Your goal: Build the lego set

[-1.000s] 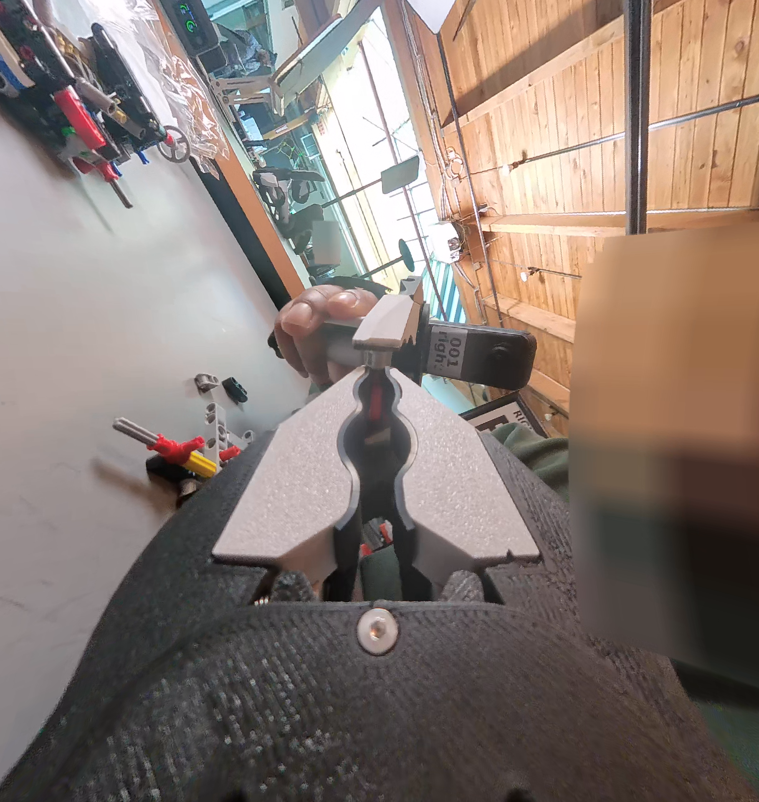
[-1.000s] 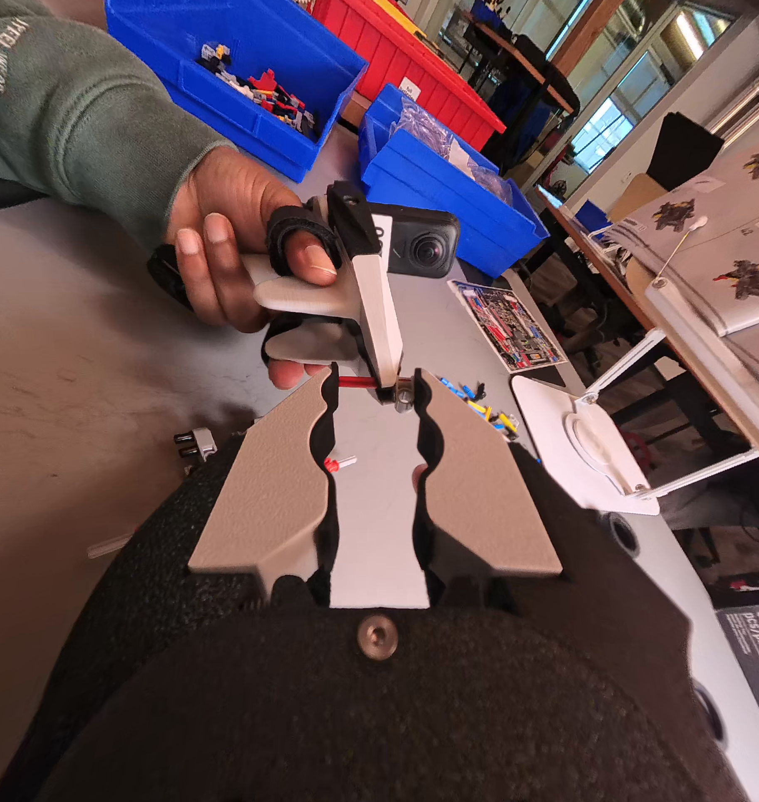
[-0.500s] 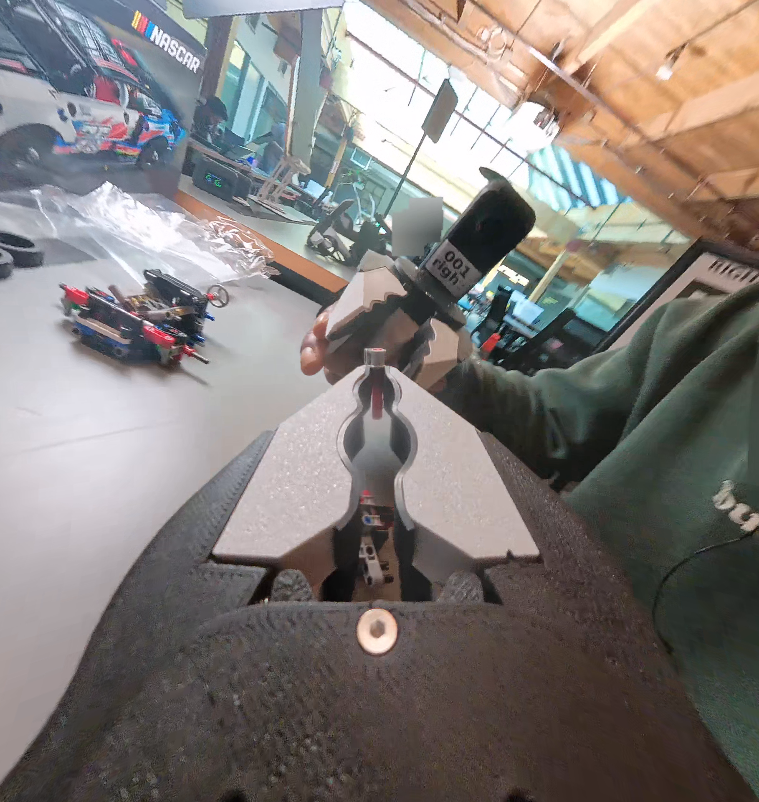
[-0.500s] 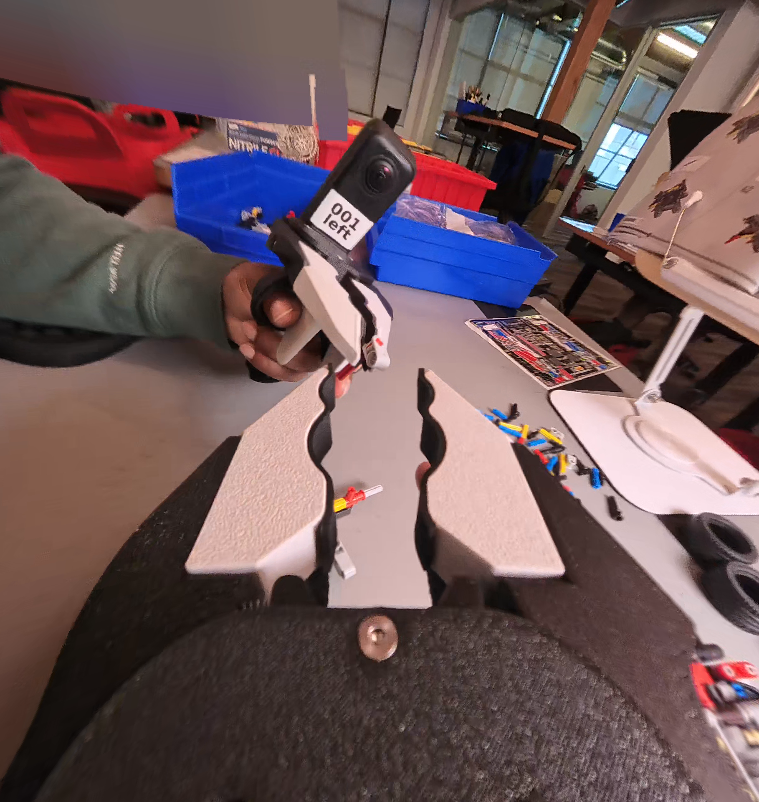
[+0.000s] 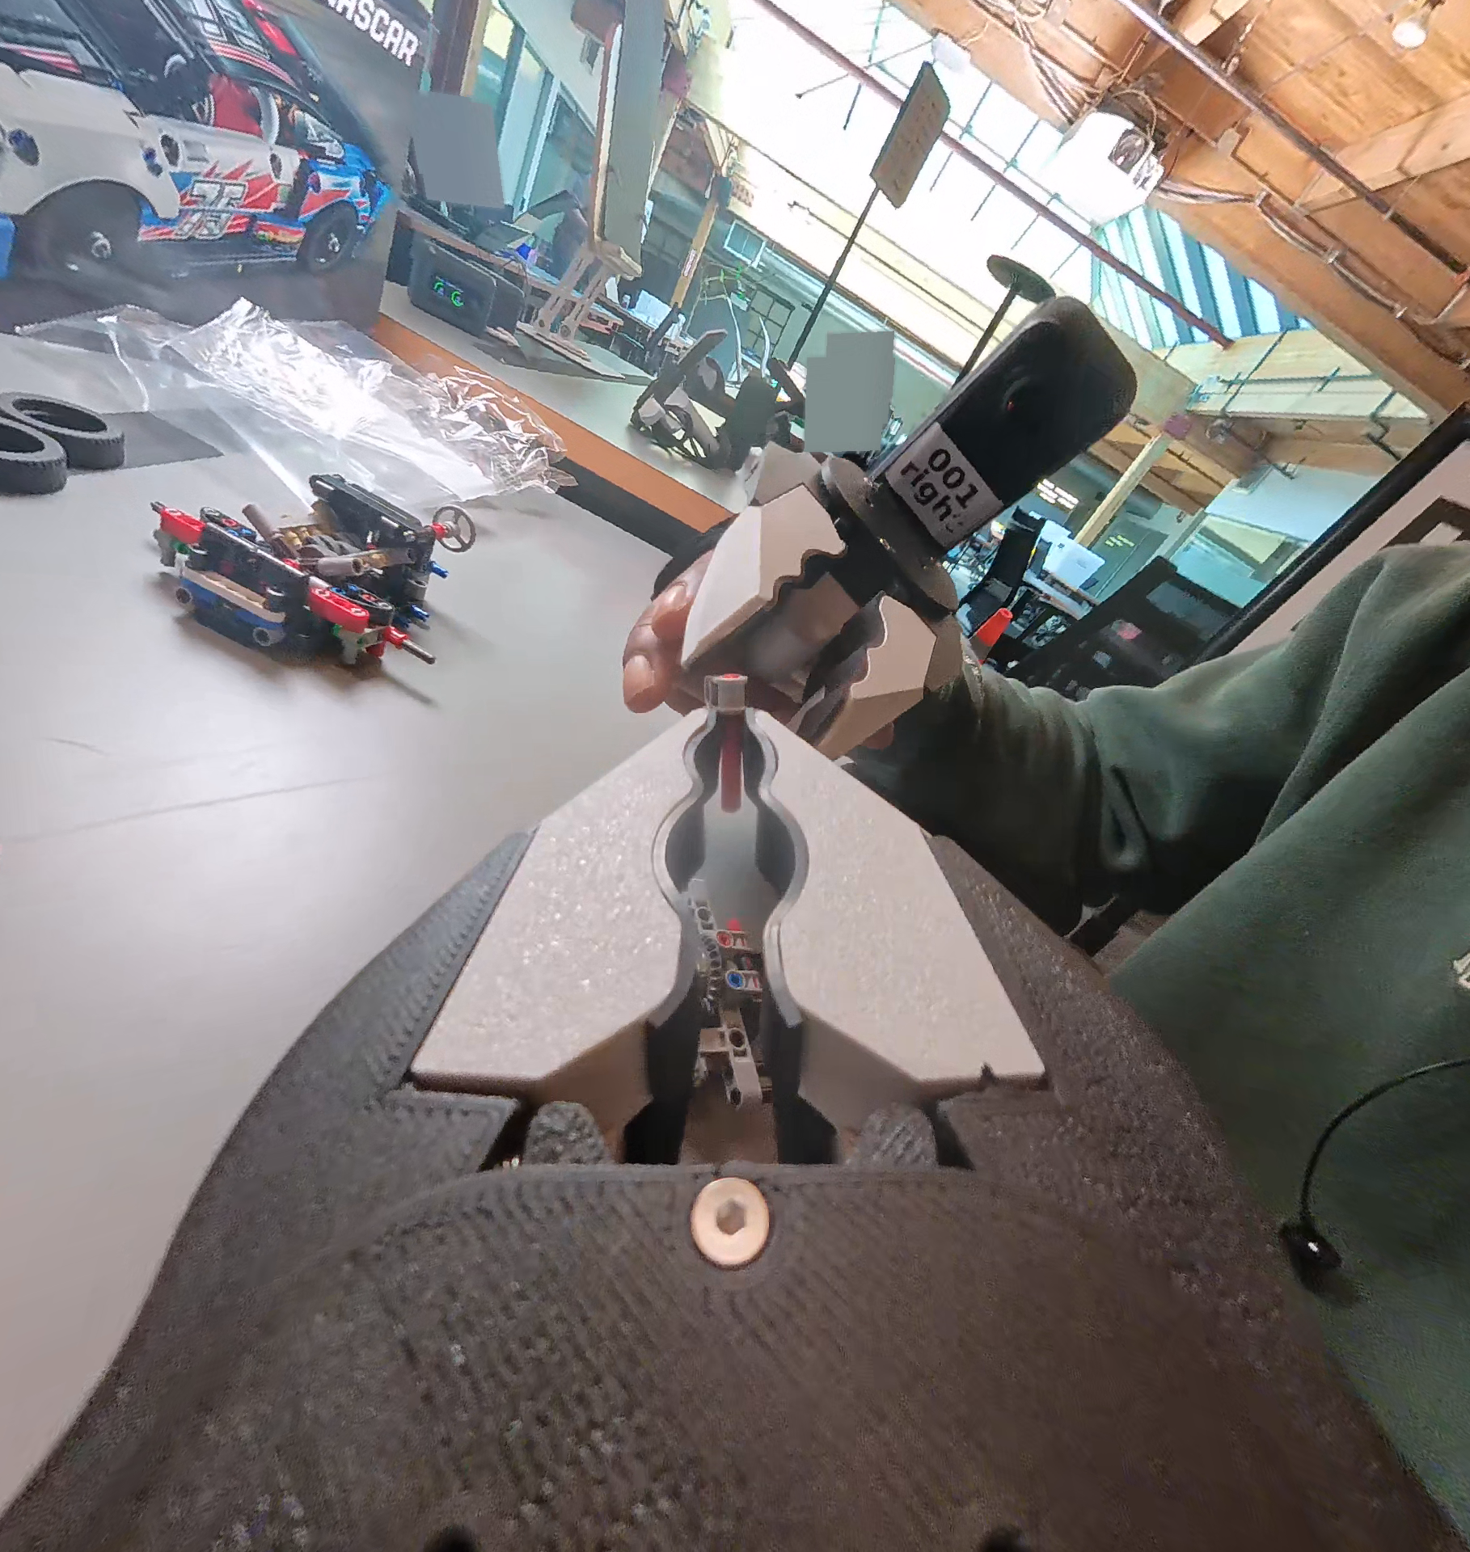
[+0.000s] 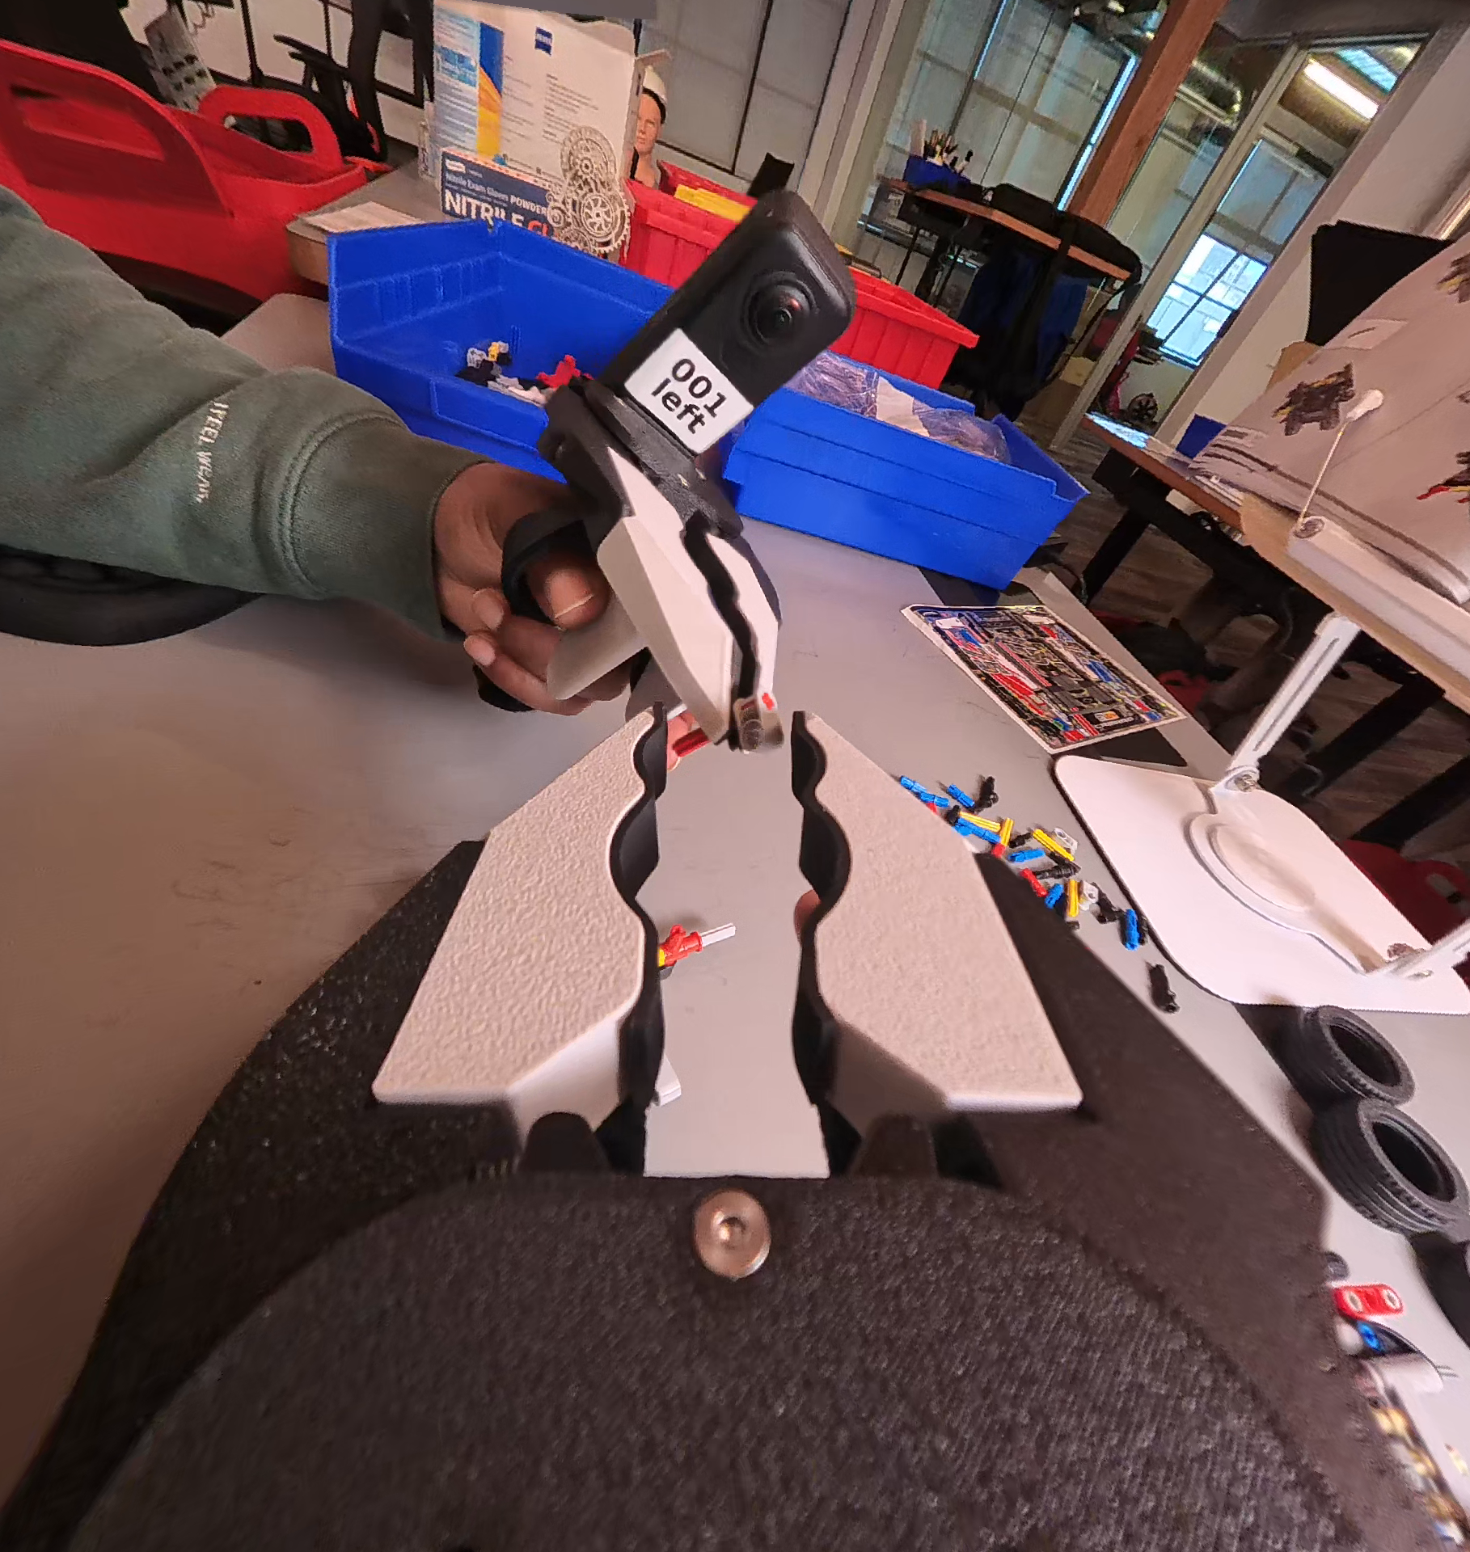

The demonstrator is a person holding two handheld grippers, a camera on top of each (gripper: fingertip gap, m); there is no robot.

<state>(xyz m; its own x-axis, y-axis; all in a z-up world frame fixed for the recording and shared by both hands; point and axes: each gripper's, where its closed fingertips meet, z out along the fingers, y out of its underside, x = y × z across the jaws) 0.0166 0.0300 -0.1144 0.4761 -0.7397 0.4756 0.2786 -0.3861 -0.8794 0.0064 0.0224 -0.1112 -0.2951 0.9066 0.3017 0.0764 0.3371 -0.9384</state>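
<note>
My left gripper [image 5: 727, 724] is shut on a red axle [image 5: 729, 760] with a grey bush [image 5: 727, 690] on its tip, held in the air above the grey table. The right wrist view shows it too, with the left gripper [image 6: 736, 701] pinching the grey bush [image 6: 757, 715] and the red axle [image 6: 688, 742] sticking out sideways. My right gripper [image 6: 727, 722] is open and empty, its fingertips just in front of the held part. It also shows in the left wrist view [image 5: 807, 638], just beyond the bush. A partly built lego chassis [image 5: 295, 571] lies at the far left.
A red and yellow axle piece [image 6: 688, 942] lies on the table under my right gripper. A small grey assembly [image 5: 727, 999] lies under my left. Loose pins [image 6: 1017, 840], a sticker sheet [image 6: 1042, 672], a white stand base [image 6: 1252, 890], tyres [image 6: 1378, 1159], blue bins [image 6: 900, 470] and a plastic bag [image 5: 295, 395] lie around. The grippers are tip to tip, or close to it.
Both grippers have tilted from sideways to level. A second ago my right fingertip touched the bush; it has since drawn back a little. My left gripper stays shut on the axle.
</note>
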